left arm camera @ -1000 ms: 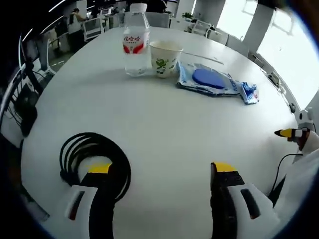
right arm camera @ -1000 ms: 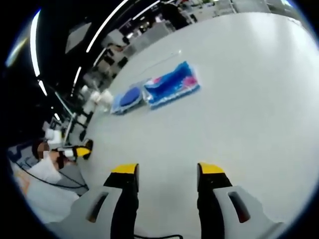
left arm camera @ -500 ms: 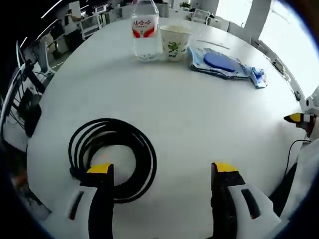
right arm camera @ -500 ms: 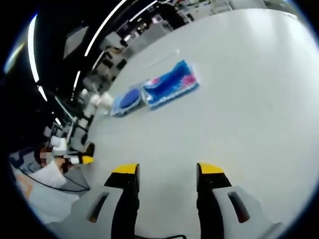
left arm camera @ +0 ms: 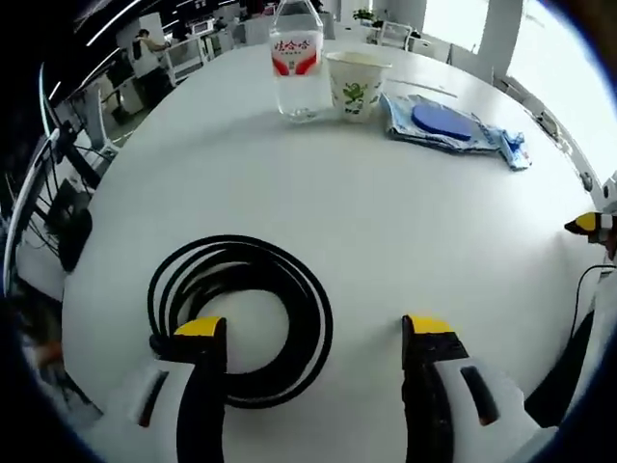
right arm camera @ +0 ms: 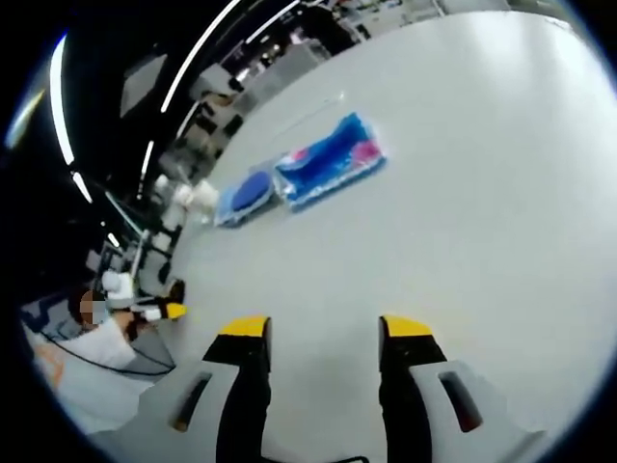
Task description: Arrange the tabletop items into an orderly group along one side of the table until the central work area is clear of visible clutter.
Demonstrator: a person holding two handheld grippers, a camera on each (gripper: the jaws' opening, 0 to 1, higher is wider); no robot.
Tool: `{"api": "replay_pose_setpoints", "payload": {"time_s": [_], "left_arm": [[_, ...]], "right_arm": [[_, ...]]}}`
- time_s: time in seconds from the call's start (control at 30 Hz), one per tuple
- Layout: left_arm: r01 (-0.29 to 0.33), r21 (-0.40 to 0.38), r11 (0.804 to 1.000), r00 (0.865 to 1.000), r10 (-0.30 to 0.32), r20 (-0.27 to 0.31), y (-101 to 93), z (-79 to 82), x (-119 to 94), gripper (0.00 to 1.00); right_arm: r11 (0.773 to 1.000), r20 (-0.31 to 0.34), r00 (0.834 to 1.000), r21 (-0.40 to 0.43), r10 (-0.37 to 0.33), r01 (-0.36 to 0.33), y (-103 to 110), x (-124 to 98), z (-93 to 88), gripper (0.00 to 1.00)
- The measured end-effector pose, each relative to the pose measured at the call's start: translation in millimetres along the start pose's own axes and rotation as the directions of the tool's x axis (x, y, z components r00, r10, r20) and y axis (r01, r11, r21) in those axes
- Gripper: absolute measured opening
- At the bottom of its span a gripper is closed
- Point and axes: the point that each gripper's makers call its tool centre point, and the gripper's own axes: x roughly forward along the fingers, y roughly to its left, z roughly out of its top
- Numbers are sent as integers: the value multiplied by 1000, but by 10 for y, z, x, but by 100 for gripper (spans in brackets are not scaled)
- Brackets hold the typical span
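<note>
A white round table (left arm camera: 318, 193) stands in an office with ceiling strip lights (right arm camera: 198, 58).

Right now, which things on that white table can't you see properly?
- Cable coil, left gripper view: its near edge is covered by the left jaw.
- Water bottle, left gripper view: cap cut off by the top edge.
- Blue packet, right gripper view: print too small to read.

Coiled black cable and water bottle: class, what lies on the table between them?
Nothing: the left gripper view shows bare white table between the coiled black cable and water bottle.
</note>
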Motion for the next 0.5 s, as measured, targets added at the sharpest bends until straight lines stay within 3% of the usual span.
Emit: {"api": "replay_pose_setpoints", "payload": {"time_s": [0.17, 0.2, 0.27, 0.3, 0.33, 0.37, 0.5], "left_arm": [[-2, -3, 1000, 998, 2, 65, 3, 4, -18, 73], [3, -3, 1000, 997, -2, 81, -7, 20, -26, 68], [-6, -8, 1000, 996, 7, 92, -1, 21, -57, 49], [-7, -8, 1000, 996, 8, 92, -1, 20, -62, 37], [-8, -1, 1000, 996, 8, 93, -1, 22, -61, 19], [-13, 13, 1000, 996, 12, 89, 11, 17, -59, 12], [-8, -55, 998, 997, 12, 72, 13, 28, -19, 10]], "right_arm": [[1000, -11, 1000, 5, 7, -7, 13, 23, -29, 41], [1000, -12, 1000, 6, 7, -7, 15, 23, -33, 41], [1000, -13, 1000, 7, 6, -6, 14, 20, -35, 41], [1000, -10, 1000, 13, 6, -6, 9, 18, -30, 41], [1000, -7, 1000, 18, 6, -6, 4, 16, -25, 41], [1000, -5, 1000, 22, 6, -6, -3, 14, -22, 41], [999, -2, 1000, 33, 2, -2, -26, 5, -20, 40]]}}
